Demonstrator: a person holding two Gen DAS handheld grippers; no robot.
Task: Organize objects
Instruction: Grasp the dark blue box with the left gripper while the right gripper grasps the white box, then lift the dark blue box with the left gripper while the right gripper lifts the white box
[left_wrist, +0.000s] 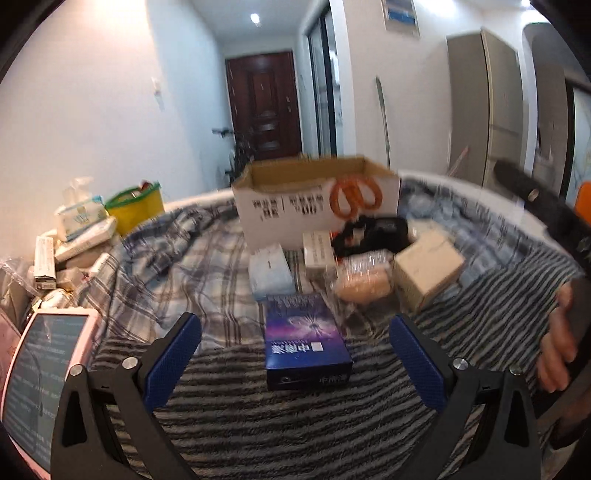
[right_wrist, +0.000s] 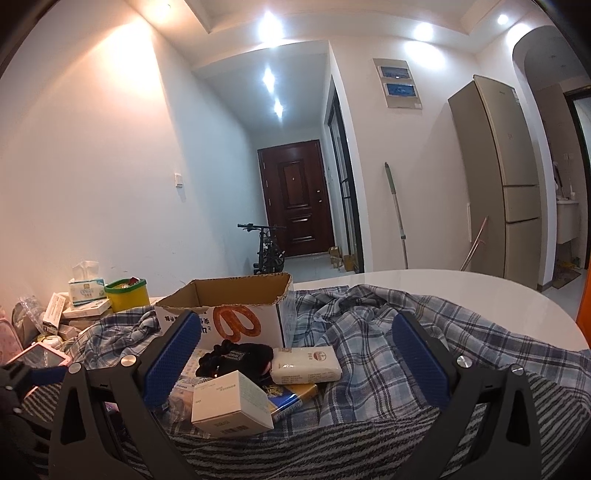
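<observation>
Looks like the pickup step: left gripper (left_wrist: 295, 354) is hanging spread wide around the blue box (left_wrist: 307, 345) on the near striped blanket (left_wrist: 258, 424), pads not touching it. Right gripper (right_wrist: 295, 354) is sitting spread and empty, so next I'm guessing lefty needs to pinch the box and carry it to the far cardboard box (left_wrist: 284, 206).

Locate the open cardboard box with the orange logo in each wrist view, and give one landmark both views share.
Left wrist view: the cardboard box stands upper centre, behind the pile of small items, logo on its right front.
Right wrist view: the cardboard box sits left of centre, partly behind the tool's left finger.
Shared landmark: the dark red door down the hallway, above the box.
</observation>
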